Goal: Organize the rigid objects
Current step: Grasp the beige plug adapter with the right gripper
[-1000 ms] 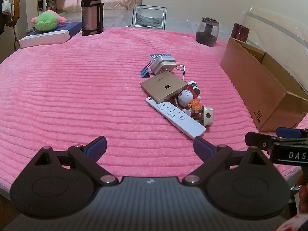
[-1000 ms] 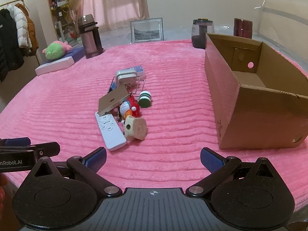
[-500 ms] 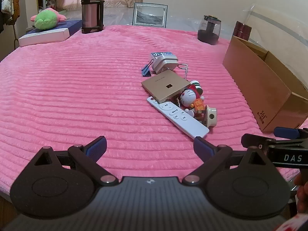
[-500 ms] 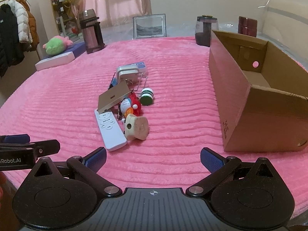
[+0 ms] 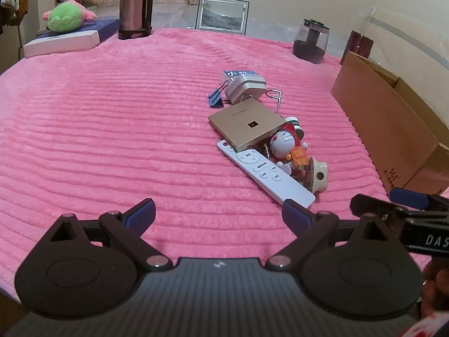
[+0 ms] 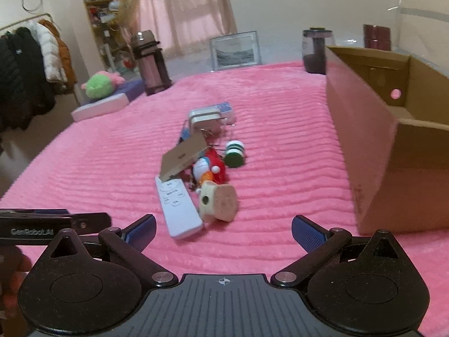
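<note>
Both grippers hang low over the near edge of the bench, which is covered with a pink ribbed blanket [image 5: 112, 129]. The left gripper [image 5: 218, 215] has its jaws spread wide and holds nothing; the right gripper [image 6: 223, 229] is also wide apart and empty. Nothing is picked up yet, so I judge the task is at its very start, in the approach step.

The rigid things lie in one small pile in the middle of the blanket. Nearest to the grippers is a white remote [image 5: 266, 174], flat, with its far end under a gold flat box [image 5: 247, 127] that leans on the pile. Just beside the remote are a cartoon cat figure [image 5: 286, 146] and a small beige wooden piece [image 6: 219, 202]. A green and white spool [image 6: 235, 154] lies a little to the right, and further back there are a silver adapter [image 5: 245, 88] and a blue binder clip [image 5: 216, 98].

The open cardboard box [image 6: 373, 151] stands on the right side, apart from the pile, and looks empty where its inside is visible.

The next move, I think, is to reach forward to the closest piece, probably the wooden piece or the remote. The remote is thin and flat on soft cloth, so the fingertips must press down at its long edges.
</note>
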